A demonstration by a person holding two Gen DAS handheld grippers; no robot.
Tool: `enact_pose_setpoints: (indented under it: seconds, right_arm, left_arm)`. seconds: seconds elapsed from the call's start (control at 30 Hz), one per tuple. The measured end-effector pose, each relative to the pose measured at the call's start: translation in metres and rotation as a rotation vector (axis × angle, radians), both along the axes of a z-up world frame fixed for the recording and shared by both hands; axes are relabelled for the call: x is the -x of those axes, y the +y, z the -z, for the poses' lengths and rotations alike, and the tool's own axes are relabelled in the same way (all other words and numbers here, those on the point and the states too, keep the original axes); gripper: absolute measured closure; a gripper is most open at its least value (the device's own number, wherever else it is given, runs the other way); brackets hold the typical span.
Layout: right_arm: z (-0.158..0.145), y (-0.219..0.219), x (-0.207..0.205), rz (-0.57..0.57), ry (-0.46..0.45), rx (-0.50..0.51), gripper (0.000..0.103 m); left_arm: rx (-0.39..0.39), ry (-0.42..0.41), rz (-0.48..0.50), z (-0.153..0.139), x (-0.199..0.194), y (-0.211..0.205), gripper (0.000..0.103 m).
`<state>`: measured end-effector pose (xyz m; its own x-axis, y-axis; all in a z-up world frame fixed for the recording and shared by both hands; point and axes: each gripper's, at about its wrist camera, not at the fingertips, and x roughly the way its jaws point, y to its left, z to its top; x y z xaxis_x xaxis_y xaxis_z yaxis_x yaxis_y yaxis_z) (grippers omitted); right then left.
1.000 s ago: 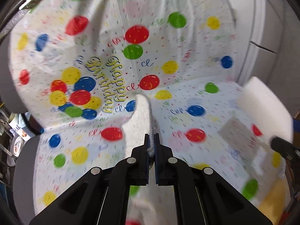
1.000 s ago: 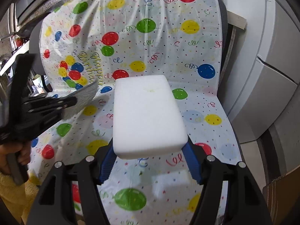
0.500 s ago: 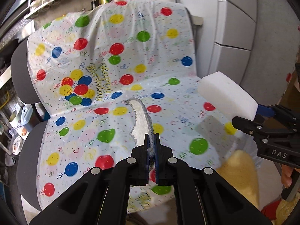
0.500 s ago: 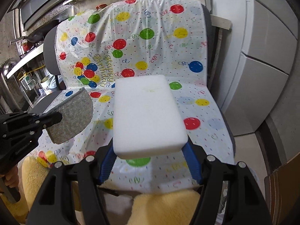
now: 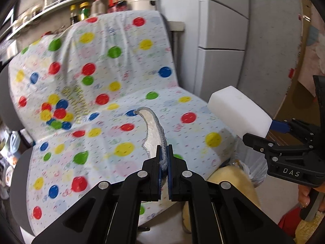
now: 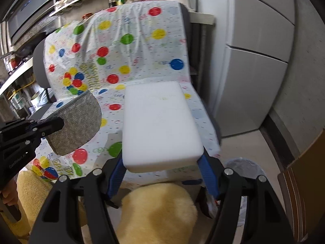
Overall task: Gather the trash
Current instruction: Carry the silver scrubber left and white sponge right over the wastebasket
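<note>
There is one chair covered with a white plastic sheet printed with coloured balloons, and everything here is placed from that chair. There are two grippers and two things held.

The left gripper is squeezed tight on one thin, floppy grey cloth pad with a stitched edge. The pad sticks up and forward out of the closed tips, above the front of the chair seat and not touching it. In the right wrist view the same pad hangs over the left side of the seat.

The right gripper is spread wide around one white foam sponge block, with a blue tip pressing each side. The block sits above the front right edge of the seat.

Below the front of the chair is something yellow and fluffy.
</note>
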<state>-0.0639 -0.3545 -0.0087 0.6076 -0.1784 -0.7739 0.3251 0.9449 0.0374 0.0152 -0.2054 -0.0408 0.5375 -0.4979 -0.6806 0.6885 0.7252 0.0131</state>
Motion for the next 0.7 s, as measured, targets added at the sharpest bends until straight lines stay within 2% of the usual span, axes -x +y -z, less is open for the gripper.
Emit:
enact_pose_setpoints:
  seconds: [0.23,0.7]
  right_arm:
    - [0.001,-0.034,0.034,0.109,0.011,0.022,0.038]
    - [0.021,-0.119,0.132,0.401,0.079,0.032,0.038]
  left_arm:
    - [0.003,-0.014,0.117,0.0,0.018,-0.045,0.099]
    - [0.035,0.01,0.452,0.019,0.081,-0.169,0.099]
